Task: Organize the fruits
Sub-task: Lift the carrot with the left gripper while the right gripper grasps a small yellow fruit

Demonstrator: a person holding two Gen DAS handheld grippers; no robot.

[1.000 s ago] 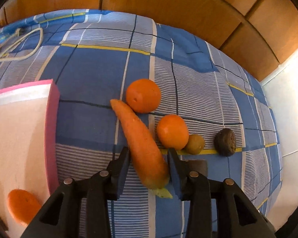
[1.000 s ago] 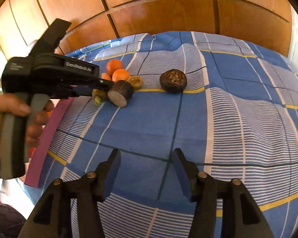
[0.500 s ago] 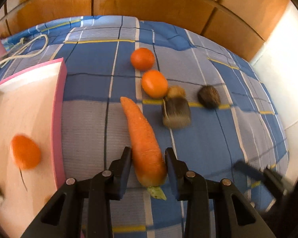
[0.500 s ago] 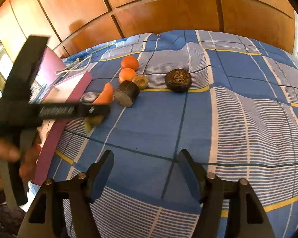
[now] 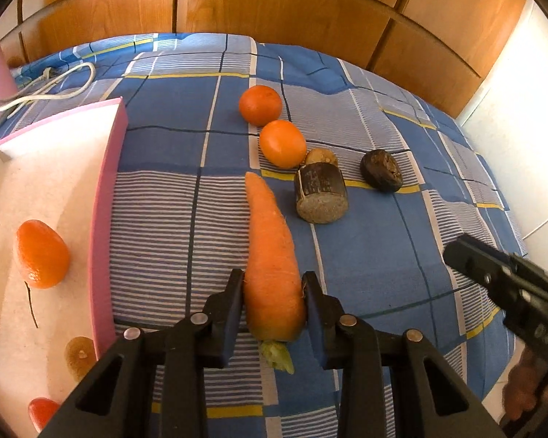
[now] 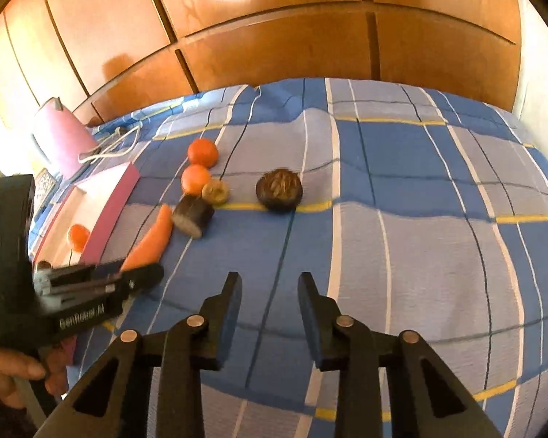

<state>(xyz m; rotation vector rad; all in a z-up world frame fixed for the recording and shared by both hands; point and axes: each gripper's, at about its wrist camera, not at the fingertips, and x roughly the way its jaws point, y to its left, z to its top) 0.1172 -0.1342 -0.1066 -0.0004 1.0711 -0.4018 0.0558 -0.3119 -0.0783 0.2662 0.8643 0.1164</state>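
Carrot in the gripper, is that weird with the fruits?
A bit odd: the carrot, clamped in the left hand-held gripper, is a vegetable among oranges. The dark cut stump beside it also looks unlike fruit.

The left tool [image 5: 274, 299] grips the carrot [image 5: 270, 255] beside the pink tray [image 5: 106, 189].

On the bed [image 5: 365, 255], the carrot [image 5: 270, 255] lies lengthwise between the left gripper [image 5: 274, 306] jaws. Beyond its tip sit two oranges [image 5: 282, 143] in a row — a cut log piece [image 5: 321, 193] just right of the carrot. The tray [image 5: 106, 189] lies left, holding another orange [image 5: 40, 253].
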